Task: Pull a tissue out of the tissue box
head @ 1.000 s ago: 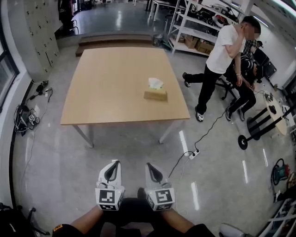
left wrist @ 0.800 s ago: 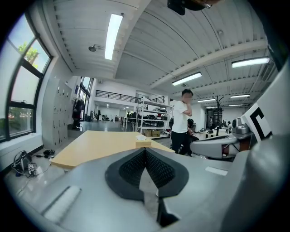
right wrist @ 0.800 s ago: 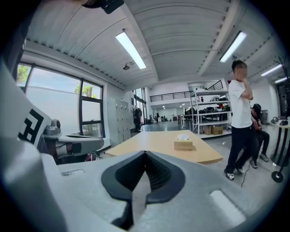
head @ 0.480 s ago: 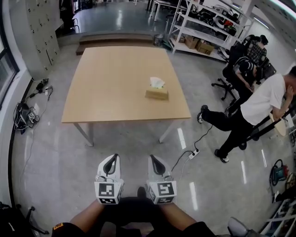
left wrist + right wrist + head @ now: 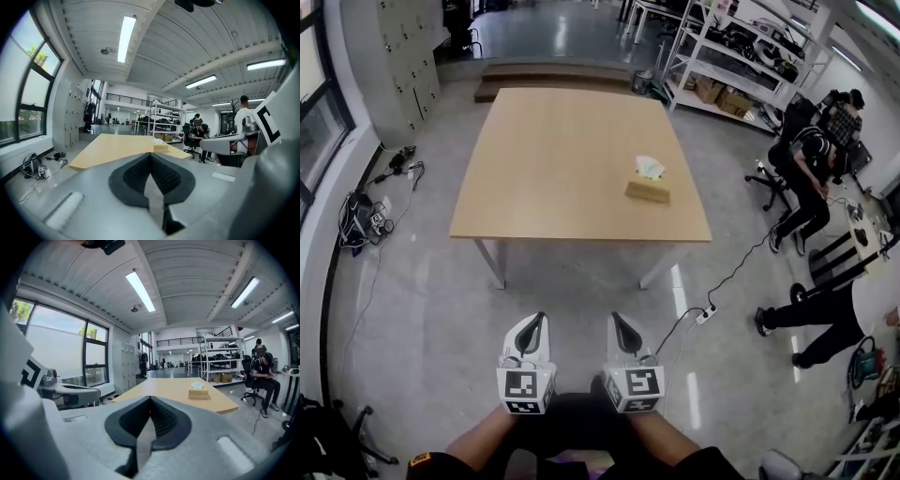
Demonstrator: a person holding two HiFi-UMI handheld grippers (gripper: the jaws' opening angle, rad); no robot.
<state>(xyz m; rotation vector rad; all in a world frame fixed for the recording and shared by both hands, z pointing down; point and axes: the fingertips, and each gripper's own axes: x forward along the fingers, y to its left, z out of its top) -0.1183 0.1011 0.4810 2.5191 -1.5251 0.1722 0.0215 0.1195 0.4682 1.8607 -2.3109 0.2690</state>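
The left gripper (image 5: pixel 533 323) and right gripper (image 5: pixel 622 325) are clenched, empty, near the person; the tissue box (image 5: pixel 647 191) sits right on the far table (image 5: pixel 553 159).

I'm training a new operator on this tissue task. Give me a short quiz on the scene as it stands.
1. True or false: a tissue sticks up out of the box on the table.
2. Multiple choice: the left tool holds A) a tissue, B) the box, C) nothing.
3. Fill in: the right tool's jaws are ____.
Key: 1 true; 2 C; 3 shut.
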